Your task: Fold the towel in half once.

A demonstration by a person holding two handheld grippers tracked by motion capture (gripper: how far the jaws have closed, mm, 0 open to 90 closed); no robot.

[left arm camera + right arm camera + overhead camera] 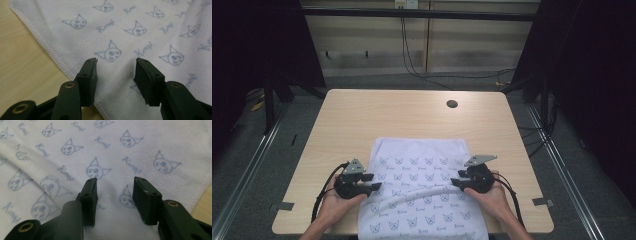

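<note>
White cloth point(422, 170) printed with small blue cat faces lies on the near half of a pale wooden table point(362, 115) in the high view, its near end hanging over the table's front edge, with a raised fold running across it between the two hands. The left gripper point(373, 181) sits at the cloth's left edge and the right gripper point(455, 178) at its right edge, each cradled in an upturned hand and pointing inward at the fabric. From the left gripper view, the left gripper point(116, 63) has its jaws standing well apart with nothing clamped between them; the cloth point(140, 32) lies just beyond and beneath the tips, and its stitched hem point(47, 46) runs diagonally past the jaw on the left, bare wood beside it. From the right gripper view, the right gripper point(115, 182) likewise holds its jaws wide, gripping nothing, poised over the cloth point(112, 147), with the soft fold point(32, 167) off to the left and the hemmed edge point(202, 187) at far right.
</note>
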